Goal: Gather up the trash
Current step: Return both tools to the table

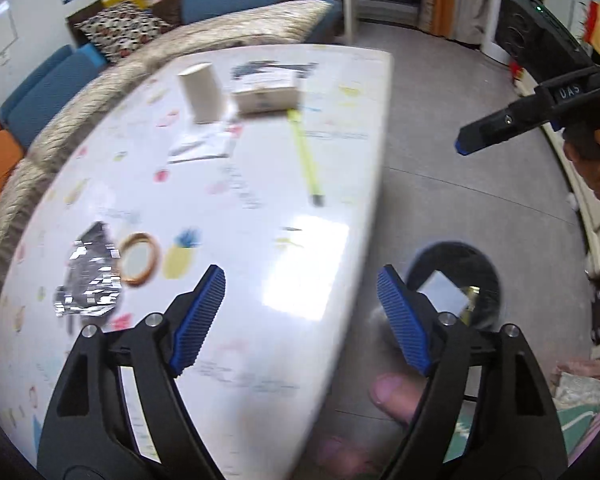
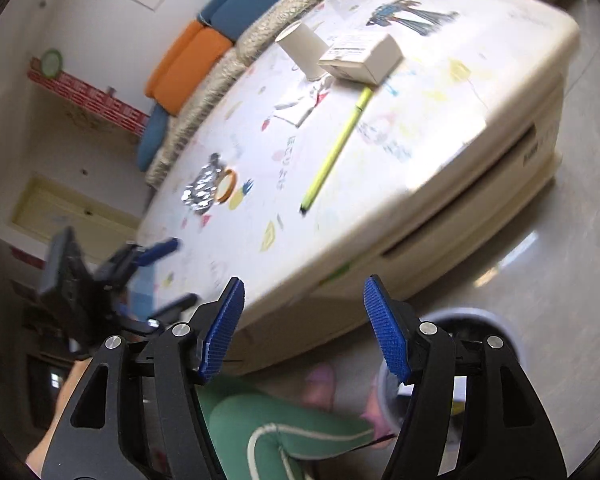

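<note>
A crumpled silver foil wrapper (image 1: 89, 278) lies on the white table (image 1: 260, 208), touching an orange tape ring (image 1: 140, 260); both also show in the right wrist view, the foil (image 2: 201, 192) and the ring (image 2: 226, 186). My left gripper (image 1: 300, 316) is open and empty over the table's near edge, right of the foil. A dark round trash bin (image 1: 488, 276) stands on the floor beside the table, with paper inside. My right gripper (image 2: 302, 330) is open and empty, low beside the table above the bin (image 2: 512, 340). It also shows in the left wrist view (image 1: 460, 148).
On the table stand a white paper cup (image 1: 202, 92), a white box (image 1: 266, 94), a yellow-green pen (image 1: 306, 158) and a small paper packet (image 1: 204, 148). A sofa with blue and orange cushions (image 1: 48, 96) runs behind the table. The person's green-trousered leg (image 2: 284, 428) is below.
</note>
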`<action>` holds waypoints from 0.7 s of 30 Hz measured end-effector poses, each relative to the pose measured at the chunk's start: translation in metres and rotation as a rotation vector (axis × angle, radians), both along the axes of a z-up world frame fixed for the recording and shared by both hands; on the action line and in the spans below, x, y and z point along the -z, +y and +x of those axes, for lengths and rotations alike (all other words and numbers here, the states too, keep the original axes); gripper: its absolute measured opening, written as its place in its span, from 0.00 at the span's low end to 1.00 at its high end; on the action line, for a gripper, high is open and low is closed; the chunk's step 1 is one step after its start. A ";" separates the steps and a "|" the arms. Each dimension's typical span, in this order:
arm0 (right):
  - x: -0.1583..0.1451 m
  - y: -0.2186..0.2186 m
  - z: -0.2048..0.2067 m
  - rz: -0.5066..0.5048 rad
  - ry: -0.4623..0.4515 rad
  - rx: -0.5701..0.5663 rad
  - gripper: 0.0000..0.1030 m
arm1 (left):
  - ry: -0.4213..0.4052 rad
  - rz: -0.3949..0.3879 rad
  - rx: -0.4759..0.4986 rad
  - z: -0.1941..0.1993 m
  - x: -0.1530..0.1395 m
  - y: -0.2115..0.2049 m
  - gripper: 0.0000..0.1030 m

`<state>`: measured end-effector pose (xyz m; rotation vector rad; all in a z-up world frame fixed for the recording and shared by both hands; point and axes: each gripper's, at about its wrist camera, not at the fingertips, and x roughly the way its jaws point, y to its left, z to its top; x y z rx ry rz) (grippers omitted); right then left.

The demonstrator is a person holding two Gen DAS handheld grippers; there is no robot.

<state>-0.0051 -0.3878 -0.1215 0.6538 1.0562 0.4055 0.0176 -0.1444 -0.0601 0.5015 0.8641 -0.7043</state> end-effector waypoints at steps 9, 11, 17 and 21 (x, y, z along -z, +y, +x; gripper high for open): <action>0.008 0.043 0.084 -0.082 0.088 -0.008 0.62 | 0.016 -0.026 -0.144 0.086 0.008 0.055 0.89; 0.012 0.049 0.099 -0.093 0.101 -0.018 0.62 | 0.022 -0.020 -0.146 0.103 0.013 0.061 0.89; 0.023 0.060 0.138 -0.138 0.147 -0.031 0.62 | 0.058 -0.033 -0.122 0.138 0.029 0.065 0.89; 0.028 0.060 0.153 -0.181 0.179 -0.008 0.60 | 0.082 -0.063 -0.128 0.158 0.037 0.071 0.89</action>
